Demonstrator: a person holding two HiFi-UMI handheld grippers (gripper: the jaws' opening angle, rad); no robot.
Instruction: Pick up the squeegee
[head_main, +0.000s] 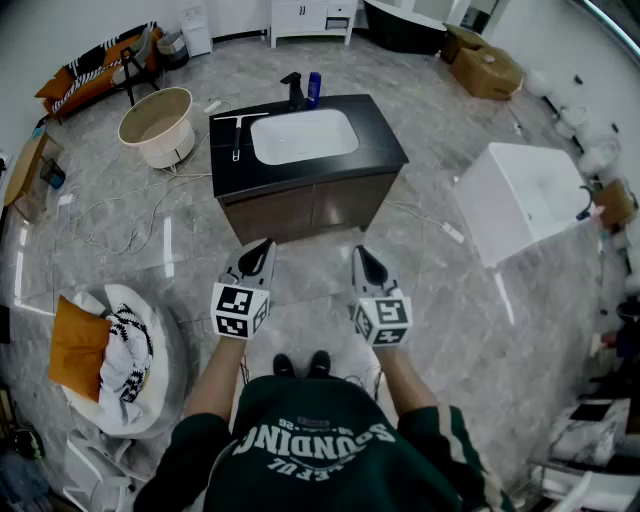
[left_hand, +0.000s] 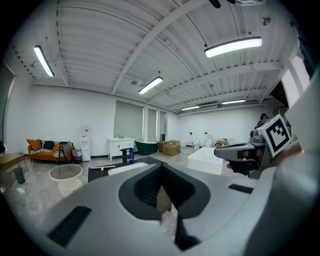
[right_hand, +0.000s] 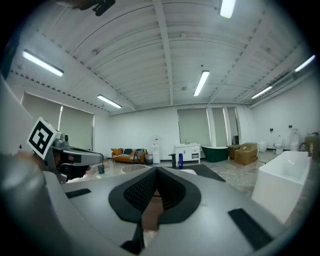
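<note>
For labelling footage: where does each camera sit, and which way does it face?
Head view: on the head, facing steeply down at the vanity; left tool, right tool, forearms show.
Left gripper view: on the left tool, forward to the vanity; right tool shows.
Right gripper view: on the right tool, same heading; left tool shows.
All share the blue bottle.

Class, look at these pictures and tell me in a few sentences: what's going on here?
A person stands facing a vanity with a gripper in each hand. The left gripper and right gripper are both shut and empty, held side by side in front of the body, well short of the vanity. The squeegee lies untouched on the black top, left of the basin. The pick-up has not yet begun.
</note>
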